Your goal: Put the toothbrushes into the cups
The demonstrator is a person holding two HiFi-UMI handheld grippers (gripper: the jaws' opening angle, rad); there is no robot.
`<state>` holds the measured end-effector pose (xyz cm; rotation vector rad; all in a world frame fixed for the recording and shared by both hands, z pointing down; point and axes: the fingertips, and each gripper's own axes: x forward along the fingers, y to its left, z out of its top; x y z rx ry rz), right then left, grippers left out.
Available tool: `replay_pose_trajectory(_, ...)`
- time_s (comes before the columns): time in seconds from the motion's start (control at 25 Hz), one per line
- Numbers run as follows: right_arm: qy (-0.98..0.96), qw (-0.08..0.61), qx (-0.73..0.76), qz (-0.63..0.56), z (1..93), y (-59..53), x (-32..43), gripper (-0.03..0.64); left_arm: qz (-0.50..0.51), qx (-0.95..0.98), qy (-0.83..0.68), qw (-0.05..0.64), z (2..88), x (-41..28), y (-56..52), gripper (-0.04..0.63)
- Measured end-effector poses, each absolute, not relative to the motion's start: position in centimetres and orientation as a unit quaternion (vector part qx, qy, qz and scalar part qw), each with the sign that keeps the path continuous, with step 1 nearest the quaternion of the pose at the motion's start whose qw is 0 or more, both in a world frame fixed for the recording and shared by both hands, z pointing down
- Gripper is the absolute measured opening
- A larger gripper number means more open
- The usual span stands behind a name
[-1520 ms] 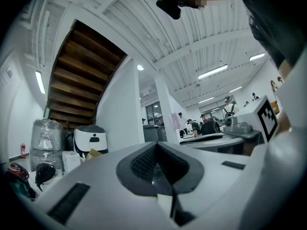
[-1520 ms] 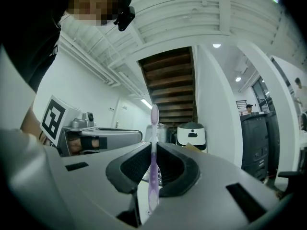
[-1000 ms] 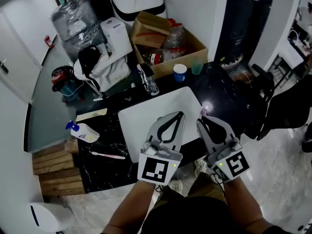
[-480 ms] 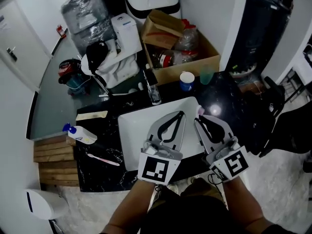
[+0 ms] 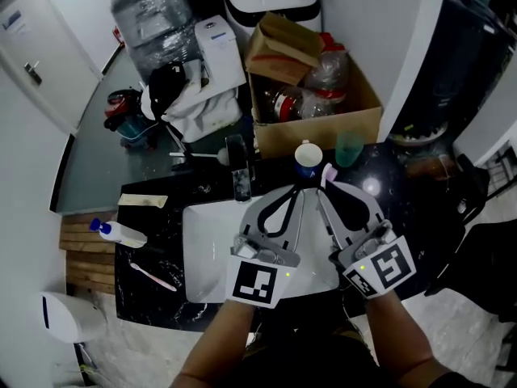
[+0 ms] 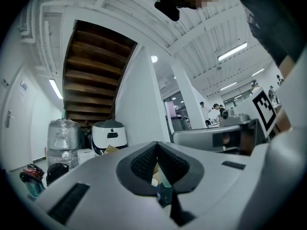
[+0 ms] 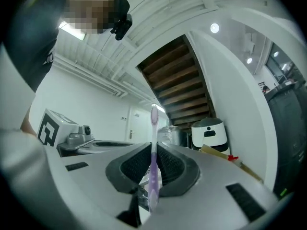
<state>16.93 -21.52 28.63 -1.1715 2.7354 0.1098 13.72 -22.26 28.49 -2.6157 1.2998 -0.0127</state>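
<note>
The right gripper [image 7: 153, 150] is closed on a purple brush [image 7: 153, 128]. The handle is pinched between the dark pads and stands upright, with the head at 12 o'clock and the tail hanging below the jaws. The left gripper [image 6: 156, 148] is shut as well, tips together, and nothing is held in it — only a narrow slit is left below the tips.

In the head view both grippers are held side by side over the white sink [image 5: 202, 253]. The brush head is seen at 4 o'clock of the blue cup [image 5: 305, 158], just beside its rim; contact cannot be judged. A green cup [image 5: 349, 147] is set at 3 o'clock of the blue one, near it. A pink brush [image 5: 153, 277] lies flat on the black counter [image 5: 161, 253], at 8 o'clock of the sink and well apart from both cups.

Against the frame half a second ago, neither grip is changed. Both grippers are brought closer to the cups — the brush head, then short of the blue cup, is now beside it. The pink brush is left where it lay.
</note>
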Motion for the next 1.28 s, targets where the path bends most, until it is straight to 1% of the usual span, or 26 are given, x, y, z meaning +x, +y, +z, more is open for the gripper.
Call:
replay_pose_trajectory(0.32,0.929,0.120,-0.348,0.033,28.1,-27.8,18.9,0.052,-0.022,-0.866,0.487,0.113,28.9,15.8,-27.9,0.005)
replay_pose_trajectory(0.6,0.932,0.131,-0.337,0.025,29.2,-31.9,19.2,0.052,-0.050,-0.855,0.501,0.126,29.8,15.8,-31.1,0.005)
replay_pose_trajectory(0.76,0.931,0.125,-0.342,0.022,30.3,-33.6,19.1,0.052,-0.058,-0.853,0.502,0.127,31.0,15.4,-32.3,0.005)
replay_pose_trajectory(1.28,0.931,0.078,-0.356,0.001,35.3,-36.8,18.0,0.052,-0.060,-0.859,0.500,0.093,35.1,14.7,-36.0,0.005)
